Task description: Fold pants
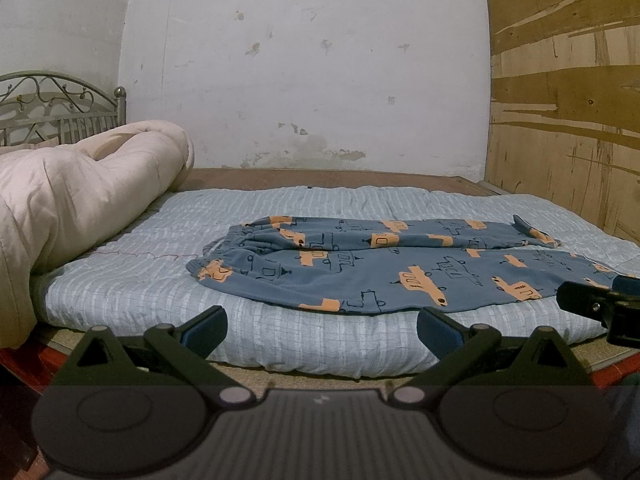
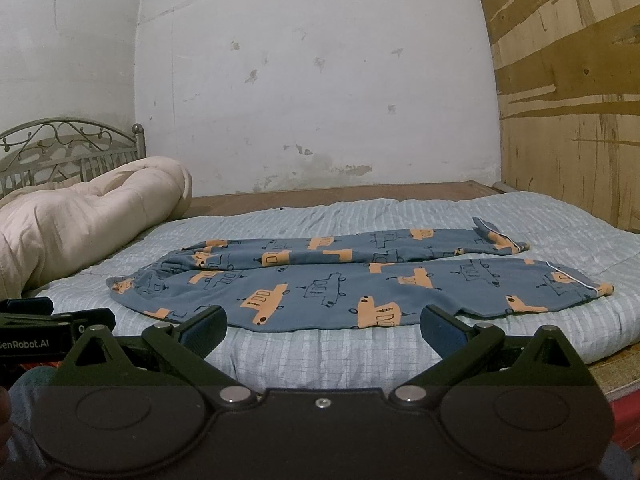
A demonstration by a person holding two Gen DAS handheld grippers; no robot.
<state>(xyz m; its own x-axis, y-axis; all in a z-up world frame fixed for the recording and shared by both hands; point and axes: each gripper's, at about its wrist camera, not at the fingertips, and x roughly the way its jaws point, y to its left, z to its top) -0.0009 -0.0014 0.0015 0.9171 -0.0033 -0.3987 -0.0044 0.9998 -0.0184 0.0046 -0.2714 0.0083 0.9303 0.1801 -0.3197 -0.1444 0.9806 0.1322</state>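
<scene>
Blue pants point(image 1: 384, 268) with orange vehicle prints lie flat on the bed, waistband to the left and both legs stretched to the right, one beside the other. They also show in the right wrist view point(image 2: 352, 280). My left gripper point(image 1: 322, 330) is open and empty, just short of the pants' near edge. My right gripper point(image 2: 324, 330) is open and empty too, at the near edge below the front leg. The right gripper's fingers point(image 1: 592, 304) show at the right edge of the left wrist view, by the front leg's cuff. The left gripper's body point(image 2: 48, 326) shows at the left of the right wrist view.
A light blue striped mattress pad point(image 1: 160, 272) covers the bed. A rolled cream quilt point(image 1: 80, 196) lies at the left, before a metal headboard point(image 1: 60, 108). A white wall point(image 1: 304, 64) is behind and a plywood panel point(image 1: 568, 120) at the right.
</scene>
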